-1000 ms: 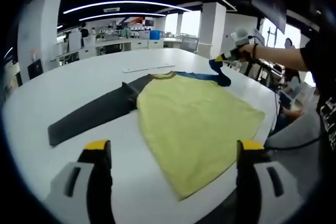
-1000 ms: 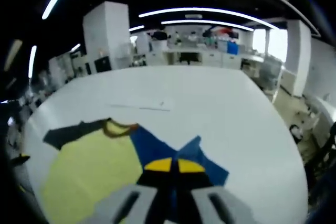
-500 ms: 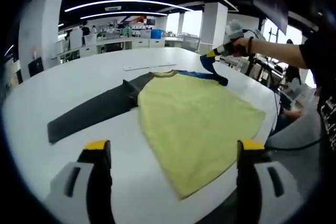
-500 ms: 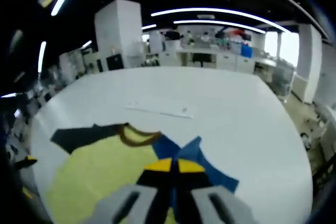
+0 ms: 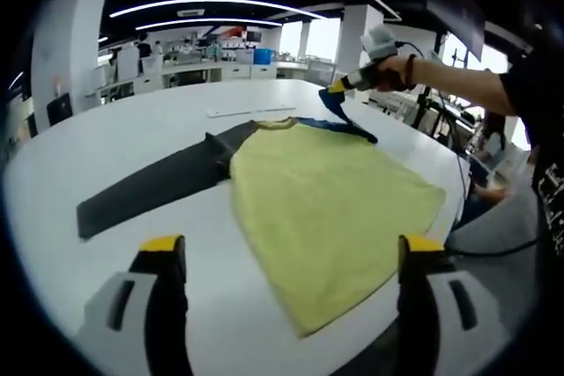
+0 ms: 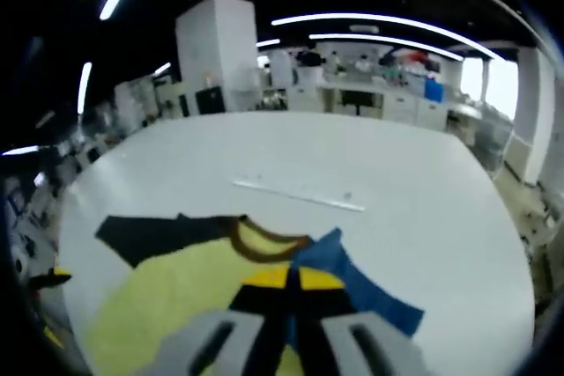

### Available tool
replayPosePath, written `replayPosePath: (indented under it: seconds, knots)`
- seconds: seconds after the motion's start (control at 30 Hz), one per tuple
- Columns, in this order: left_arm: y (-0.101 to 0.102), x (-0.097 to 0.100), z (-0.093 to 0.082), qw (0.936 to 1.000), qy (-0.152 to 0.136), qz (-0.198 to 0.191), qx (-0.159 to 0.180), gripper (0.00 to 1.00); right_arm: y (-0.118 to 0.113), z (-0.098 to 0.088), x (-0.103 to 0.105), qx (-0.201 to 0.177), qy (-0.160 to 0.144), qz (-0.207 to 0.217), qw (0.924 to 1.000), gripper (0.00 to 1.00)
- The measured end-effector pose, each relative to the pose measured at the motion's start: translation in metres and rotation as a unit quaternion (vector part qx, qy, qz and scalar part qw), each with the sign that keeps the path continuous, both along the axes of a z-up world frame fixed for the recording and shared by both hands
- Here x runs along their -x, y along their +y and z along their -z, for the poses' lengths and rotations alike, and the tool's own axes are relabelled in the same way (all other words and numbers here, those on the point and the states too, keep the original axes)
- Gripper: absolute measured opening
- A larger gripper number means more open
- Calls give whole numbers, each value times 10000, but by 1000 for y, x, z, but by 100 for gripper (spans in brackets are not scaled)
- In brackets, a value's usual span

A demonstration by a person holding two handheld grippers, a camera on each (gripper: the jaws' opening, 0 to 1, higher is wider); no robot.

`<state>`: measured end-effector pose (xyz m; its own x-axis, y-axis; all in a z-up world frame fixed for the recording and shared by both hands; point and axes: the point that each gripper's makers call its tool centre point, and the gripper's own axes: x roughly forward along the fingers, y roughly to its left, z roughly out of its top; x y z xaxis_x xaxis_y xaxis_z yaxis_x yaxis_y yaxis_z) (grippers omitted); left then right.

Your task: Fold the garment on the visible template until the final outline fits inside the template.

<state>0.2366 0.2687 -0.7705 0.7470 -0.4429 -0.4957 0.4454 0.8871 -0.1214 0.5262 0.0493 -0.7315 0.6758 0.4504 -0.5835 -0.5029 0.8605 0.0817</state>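
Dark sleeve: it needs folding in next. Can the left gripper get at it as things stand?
Probably yes. The left gripper is open and holds nothing, and the dark sleeve lies flat on the table ahead with nothing over it.

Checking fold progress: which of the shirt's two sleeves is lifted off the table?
The blue sleeve, pinched in the right tongs and raised. The dark grey sleeve lies flat, stretched out on the table.

The right gripper rises higher above the table than a second ago — lifting the blue sleeve with it. The sleeve now stretches up off the shirt — its cloth pulled taut toward the collar.
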Motion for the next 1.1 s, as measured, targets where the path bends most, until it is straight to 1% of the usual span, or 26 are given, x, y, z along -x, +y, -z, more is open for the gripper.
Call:
replayPosePath:
  seconds: [0.13, 0.23, 0.27, 0.3, 0.37, 0.47, 0.5, 0.6, 0.67, 0.83, 0.9, 0.97, 1.03, 1.1]
  knots:
    - [3, -1, 0, 10000, -22, -40, 39, 98, 15, -2, 3, 73, -58, -112, 9999, 0]
    - [3, -2, -1, 9999, -63, -75, 81, 98, 24, -1, -7, 70, -80, -201, 9997, 0]
    - [3, -3, -3, 9998, -100, -100, 124, 98, 28, -1, -6, 60, -85, -231, 9997, 0]
    - [3, -3, -4, 9997, -136, -122, 189, 98, 31, -3, 0, 46, -89, -257, 9996, 0]
    - [6, -5, -5, 9993, -180, -151, 285, 99, 38, -3, 5, 30, -91, -324, 9994, 0]
    - [12, -6, -1, 9994, -175, -152, 257, 99, 48, -4, 9, 10, -110, -442, 9990, 0]
    - [14, -6, 0, 9995, -163, -150, 245, 99, 51, -3, 7, 23, -124, -486, 9987, 0]
    - [16, -7, 2, 9995, -172, -140, 235, 99, 59, -3, 12, 16, -136, -605, 9981, 0]
    - [14, -6, 2, 9995, -168, -136, 225, 99, 65, -1, 12, 35, -139, -711, 9974, 0]
    - [10, -6, 2, 9995, -170, -134, 217, 99, 78, -1, 26, 18, -153, -915, 9957, 0]
    - [10, -6, 3, 9996, -156, -131, 202, 99, 85, 0, 24, 25, -175, -1047, 9943, 0]
    - [9, -5, 3, 9997, -146, -126, 173, 99, 91, -1, 31, 23, -200, -1165, 9930, 0]
    - [8, -5, 3, 9997, -138, -135, 166, 99, 96, 1, 29, -14, -196, -1242, 9921, 0]
    - [6, -4, 1, 9996, -143, -155, 165, 99, 101, 2, 33, -19, -198, -1333, 9909, 0]
